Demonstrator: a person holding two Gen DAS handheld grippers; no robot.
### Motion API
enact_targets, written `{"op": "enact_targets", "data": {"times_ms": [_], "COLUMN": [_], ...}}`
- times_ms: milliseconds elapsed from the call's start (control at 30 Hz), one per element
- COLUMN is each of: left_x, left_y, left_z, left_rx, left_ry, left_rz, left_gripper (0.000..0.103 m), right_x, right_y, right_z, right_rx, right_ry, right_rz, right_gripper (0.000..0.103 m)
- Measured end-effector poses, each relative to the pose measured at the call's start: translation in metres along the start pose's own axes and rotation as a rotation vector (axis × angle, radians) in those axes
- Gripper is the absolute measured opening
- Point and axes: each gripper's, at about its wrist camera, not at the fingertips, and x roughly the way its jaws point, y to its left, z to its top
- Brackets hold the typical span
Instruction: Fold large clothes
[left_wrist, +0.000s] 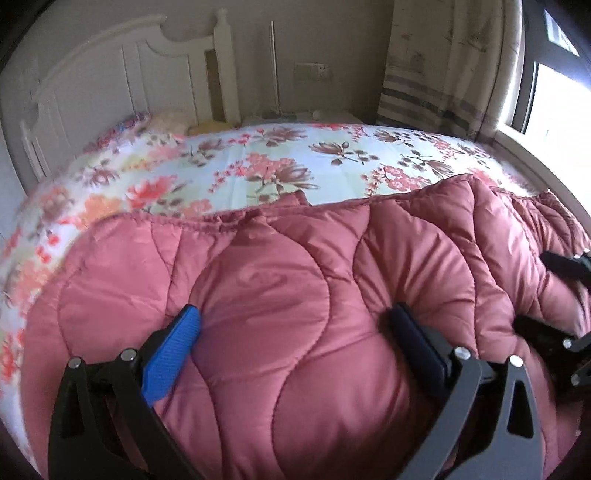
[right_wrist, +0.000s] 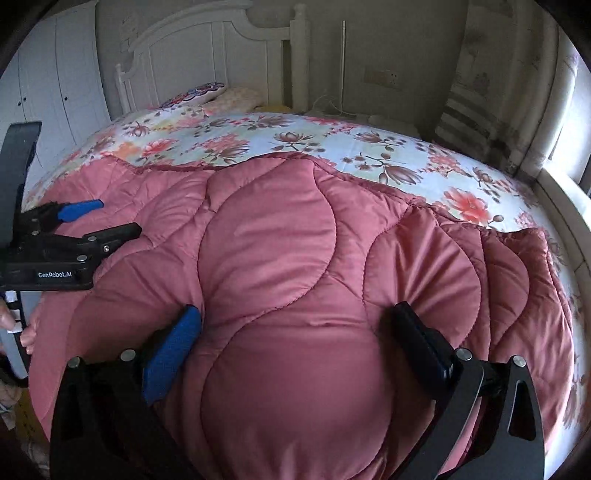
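Note:
A large pink quilted padded garment (left_wrist: 280, 295) lies spread on the bed; it also fills the right wrist view (right_wrist: 280, 258). My left gripper (left_wrist: 295, 325) has its jaws wide apart, pressed into a puffy bulge of the garment at the near edge. My right gripper (right_wrist: 295, 325) stands the same way, jaws wide, with a bulge of fabric between them. The right gripper shows at the right edge of the left wrist view (left_wrist: 561, 295). The left gripper shows at the left of the right wrist view (right_wrist: 107, 221), jaws apart over the garment.
The bed has a floral sheet (left_wrist: 258, 158) and a white headboard (left_wrist: 110, 74). Pillows (right_wrist: 207, 94) lie at the head. A curtain (left_wrist: 443, 66) and a bright window (left_wrist: 554, 110) are on the right. White wardrobe doors (right_wrist: 55, 92) stand at left.

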Motion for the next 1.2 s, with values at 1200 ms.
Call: {"op": "enact_targets", "data": {"times_ms": [1200], "left_x": [0.000], "left_y": [0.008], "left_z": [-0.003], "left_rx": [-0.064], "left_ry": [-0.029], "left_rz": [-0.069], "left_gripper": [0.101], "right_x": [-0.010], "right_y": [-0.019], "right_z": [-0.004], "right_rx": [0.114], "right_ry": [-0.055], "right_rz": [0.019], "right_gripper": [0.098]}}
